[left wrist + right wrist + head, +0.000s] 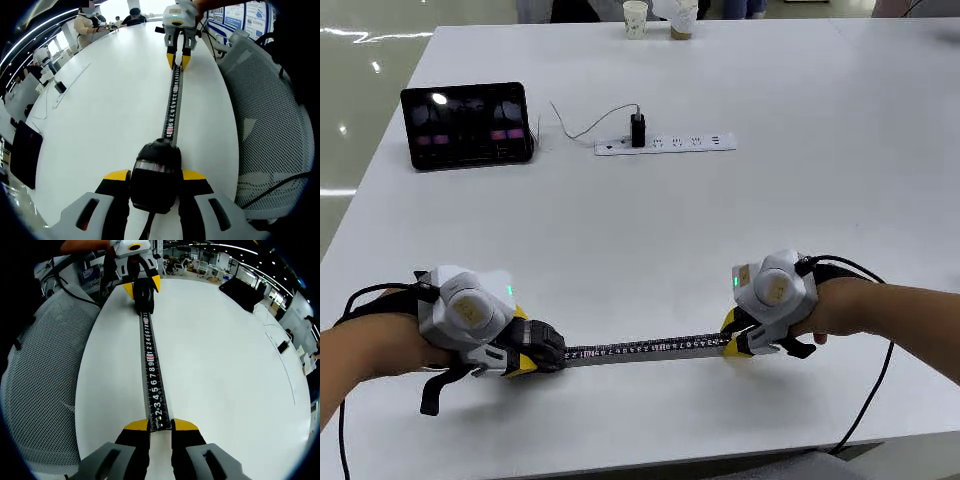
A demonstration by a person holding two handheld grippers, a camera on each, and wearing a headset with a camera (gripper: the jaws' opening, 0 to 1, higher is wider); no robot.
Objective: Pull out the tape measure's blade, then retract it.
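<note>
Clamping tape measure case (545, 347) w/ left tongs (155, 176), pinching blade (150, 370) tip at 3 o'clock w/ right tongs (161, 425); expecting springy snap-back.

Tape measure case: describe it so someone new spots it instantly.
On the white table's near edge, look between the left gripper's yellow-tipped jaws. The tape measure case is the black housing clamped there, the numbered blade running out of it to the right gripper.

Smooth white surface (740, 210), faint sheen. Black plastic case (156, 175), glossy top. Matt printed metal blade (151, 370). Grey mesh cloth chair (270, 125). Glossy dark tablet (467, 124) screen. White paper cup (635, 18).
</note>
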